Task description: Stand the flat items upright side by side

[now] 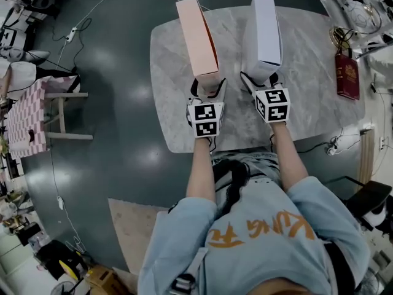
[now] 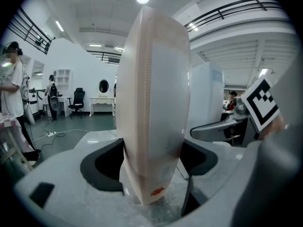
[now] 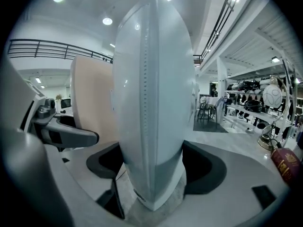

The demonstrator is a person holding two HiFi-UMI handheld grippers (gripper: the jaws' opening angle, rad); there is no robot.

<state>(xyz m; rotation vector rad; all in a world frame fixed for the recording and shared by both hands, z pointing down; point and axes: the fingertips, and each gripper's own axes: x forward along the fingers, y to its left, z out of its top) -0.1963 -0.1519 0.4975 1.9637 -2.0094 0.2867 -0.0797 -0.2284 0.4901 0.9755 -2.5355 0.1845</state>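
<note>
Status: my left hand-held gripper (image 1: pixel 209 86) is clamped on the low near end of the pink box (image 1: pixel 196 35), and my right hand-held gripper (image 1: pixel 263 78) is clamped the same way on the white box (image 1: pixel 264 29). Both boxes stand on edge on the surface (image 1: pixel 319 118). The pink one is left of the white box, roughly parallel, with a clear gap between them, not touching. Risks as I see them: both are tall and thin and gripped only at one low end, so the far end is free to swing. If I let go while either one leans, it likely tips. Pink looks to lean slightly away from the white box at the top, but that may be lens distortion, can't be sure. Closing the gap is the touchy bit: slide pink in too fast and it knocks the white box over toward the red booklet (image 1: pixel 347 75) lying to its right. The stone top looks slick, so a bottom edge could skid out on release. I'd square both up, bring them just beside each other, then open one side at a time.
</note>
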